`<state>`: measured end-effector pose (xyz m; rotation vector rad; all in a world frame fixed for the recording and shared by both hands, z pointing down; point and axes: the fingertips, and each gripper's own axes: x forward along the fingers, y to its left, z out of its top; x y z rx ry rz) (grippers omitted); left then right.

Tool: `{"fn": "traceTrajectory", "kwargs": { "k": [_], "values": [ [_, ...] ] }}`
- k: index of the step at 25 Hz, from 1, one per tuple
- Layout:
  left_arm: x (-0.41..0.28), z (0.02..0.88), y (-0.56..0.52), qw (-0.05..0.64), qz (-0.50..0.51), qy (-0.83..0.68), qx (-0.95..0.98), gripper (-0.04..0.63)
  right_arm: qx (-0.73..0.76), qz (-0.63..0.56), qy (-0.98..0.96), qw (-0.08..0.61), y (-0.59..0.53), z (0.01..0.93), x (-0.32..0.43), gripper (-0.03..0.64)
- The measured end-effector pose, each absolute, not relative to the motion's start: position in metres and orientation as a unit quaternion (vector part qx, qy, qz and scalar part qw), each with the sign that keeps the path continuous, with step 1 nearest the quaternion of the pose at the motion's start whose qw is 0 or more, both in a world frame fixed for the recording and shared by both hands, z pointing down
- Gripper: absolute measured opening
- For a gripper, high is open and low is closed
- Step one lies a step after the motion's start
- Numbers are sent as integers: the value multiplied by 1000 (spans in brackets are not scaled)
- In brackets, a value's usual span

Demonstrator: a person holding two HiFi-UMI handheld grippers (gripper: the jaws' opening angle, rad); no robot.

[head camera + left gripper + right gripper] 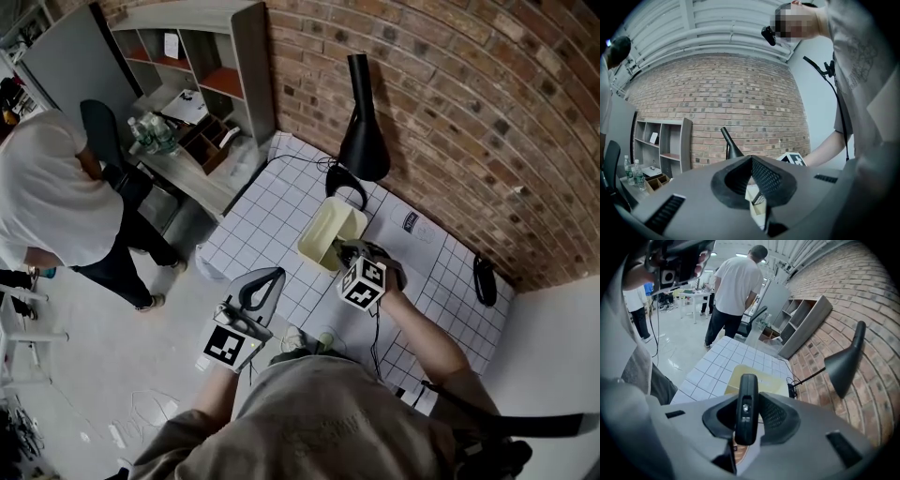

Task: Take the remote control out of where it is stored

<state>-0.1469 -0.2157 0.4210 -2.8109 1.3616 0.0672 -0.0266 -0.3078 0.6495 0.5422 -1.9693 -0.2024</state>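
Beyond the right gripper (747,397), a black lamp (363,131) leans over the grid-covered table (272,211) by the brick wall, and a cream bin (328,225) sits just under its jaws. Clamped between those jaws, over the bin's near rim, is the remote control (746,413), slim and black with a small pale mark on its facing side. Only the right gripper view shows that grip, while the left gripper (751,164), near the table's edge, is closed on nothing.

The remote control (746,408) is black; the open box (323,234) is pale yellow. The table (270,208) is white with a black grid.
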Motion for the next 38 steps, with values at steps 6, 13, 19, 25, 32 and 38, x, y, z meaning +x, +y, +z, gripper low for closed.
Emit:
{"fn": "traceTrajectory", "kwargs": {
  "k": [6, 13, 19, 25, 32, 38],
  "values": [
    [-145, 421, -223, 8, 20, 433, -901, 5, 274, -90, -855, 431, -307, 584, -21, 97],
    [-141, 412, -233, 15, 25, 430, -903, 5, 316, -87, -918, 223, -295, 482, -14, 97],
    [-138, 409, -244, 20, 20, 426, -904, 5, 331, -174, -921, 112, -272, 407, -1, 97],
    [-136, 389, -248, 33, 31, 428, -903, 5, 375, -175, -911, 3, -245, 365, 19, 97],
    [-141, 379, -254, 55, 28, 433, -899, 5, 394, -204, -895, -36, -229, 346, 31, 97],
    [-137, 383, -253, 61, 20, 427, -902, 5, 409, -180, -893, -51, -233, 353, 39, 97]
  ]
}}
